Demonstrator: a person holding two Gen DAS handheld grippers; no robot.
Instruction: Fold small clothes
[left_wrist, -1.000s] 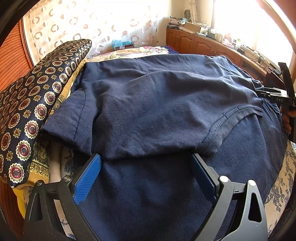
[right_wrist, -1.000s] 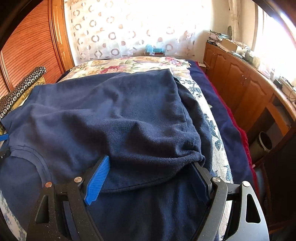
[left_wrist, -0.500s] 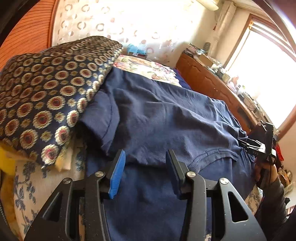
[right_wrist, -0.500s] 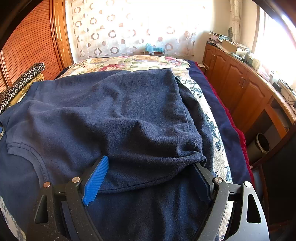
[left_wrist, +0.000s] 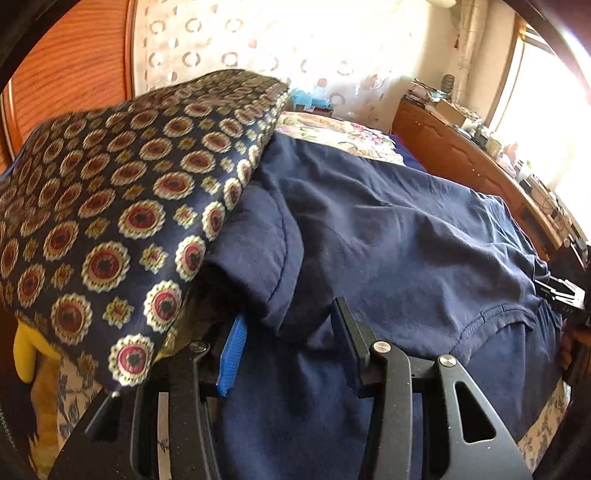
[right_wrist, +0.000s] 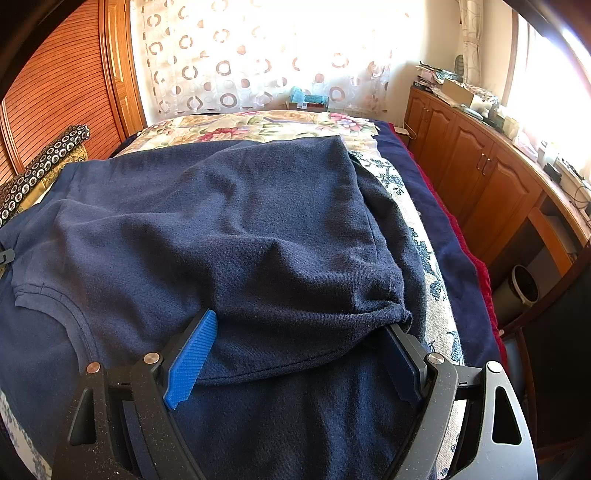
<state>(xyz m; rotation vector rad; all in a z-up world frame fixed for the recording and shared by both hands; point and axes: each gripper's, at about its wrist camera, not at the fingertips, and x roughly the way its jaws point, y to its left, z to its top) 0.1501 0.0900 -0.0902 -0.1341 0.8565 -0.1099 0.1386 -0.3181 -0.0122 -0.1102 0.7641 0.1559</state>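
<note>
A navy blue T-shirt (left_wrist: 388, 236) lies spread on the bed, partly folded over itself, its collar (left_wrist: 495, 317) toward the right. My left gripper (left_wrist: 288, 328) is open, its jaws on either side of the folded sleeve (left_wrist: 269, 266) at the shirt's left edge, below the patterned pillow. In the right wrist view the shirt (right_wrist: 221, 236) fills the middle. My right gripper (right_wrist: 299, 343) is wide open, its jaws straddling the folded right edge (right_wrist: 369, 306) of the shirt. The right gripper also shows at the far right of the left wrist view (left_wrist: 561, 295).
A navy pillow with red and gold medallions (left_wrist: 110, 206) overlaps the shirt's left side. A floral bedspread (right_wrist: 266, 122) lies beyond the shirt. Wooden cabinets (right_wrist: 480, 177) run along the right wall. A wooden wardrobe (right_wrist: 55, 99) stands on the left.
My left gripper has swung left to the sleeve by the pillow and its jaws have narrowed. The right gripper has stayed open at the shirt's right edge, nearly still.
</note>
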